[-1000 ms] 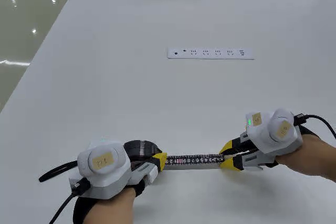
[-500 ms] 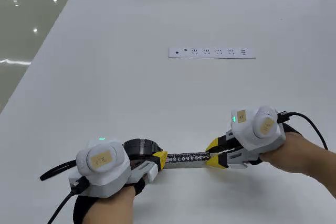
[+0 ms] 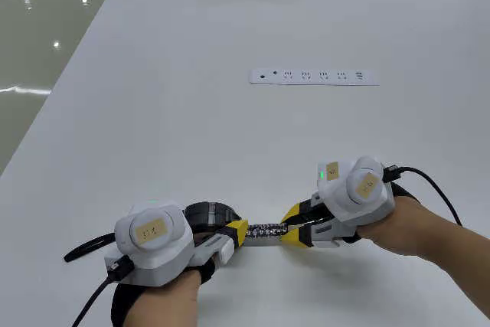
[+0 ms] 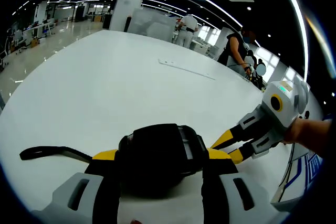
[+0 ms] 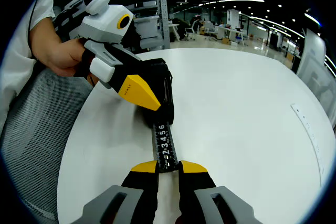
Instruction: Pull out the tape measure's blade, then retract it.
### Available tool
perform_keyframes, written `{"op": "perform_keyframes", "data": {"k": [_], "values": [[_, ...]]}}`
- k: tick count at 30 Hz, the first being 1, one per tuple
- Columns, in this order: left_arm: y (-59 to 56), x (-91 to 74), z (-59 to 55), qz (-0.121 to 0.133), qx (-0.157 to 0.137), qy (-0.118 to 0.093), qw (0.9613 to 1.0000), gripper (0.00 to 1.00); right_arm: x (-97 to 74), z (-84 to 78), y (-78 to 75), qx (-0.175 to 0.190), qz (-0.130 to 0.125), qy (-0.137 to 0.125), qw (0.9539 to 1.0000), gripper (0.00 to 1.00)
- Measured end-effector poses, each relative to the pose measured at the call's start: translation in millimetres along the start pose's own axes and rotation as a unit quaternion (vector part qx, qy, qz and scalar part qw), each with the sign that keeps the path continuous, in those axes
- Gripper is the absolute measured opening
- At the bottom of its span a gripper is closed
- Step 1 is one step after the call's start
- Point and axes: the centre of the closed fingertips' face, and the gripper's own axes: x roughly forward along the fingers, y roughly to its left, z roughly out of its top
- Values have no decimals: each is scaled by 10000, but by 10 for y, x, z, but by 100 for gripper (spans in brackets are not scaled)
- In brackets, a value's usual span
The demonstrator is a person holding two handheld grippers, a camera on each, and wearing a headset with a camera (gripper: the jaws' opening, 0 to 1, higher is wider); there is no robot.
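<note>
Your left gripper [image 3: 232,232] clamps the black rounded tape measure case [image 3: 207,214], which sits at the near edge of the white table [image 3: 230,112]. Your right gripper [image 3: 294,233] pinches the short numbered metal blade [image 3: 264,232] extending from it.

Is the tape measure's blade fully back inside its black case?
No, the numbered blade runs from the black case to the right hand-held gripper.

Plenty of open tabletop tbh
Bare table [image 3: 191,74] is seen all round; a flat power strip [image 3: 314,76] is laid far back; the near side is blocked by tape measure [image 3: 207,214] and blade [image 3: 264,232].
</note>
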Motion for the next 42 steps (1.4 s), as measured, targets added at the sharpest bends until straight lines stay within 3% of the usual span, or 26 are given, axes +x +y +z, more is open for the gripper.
{"op": "perform_keyframes", "data": {"k": [20, 42], "values": [[-5, -3, 0, -47, 32, -3, 10000, 58, 266, 257, 75, 205, 48, -273, 9994, 11], [-22, -4, -6, -79, 109, -9, 9999, 60, 352, 318, 109, 250, -11, -337, 9991, 13]]}}
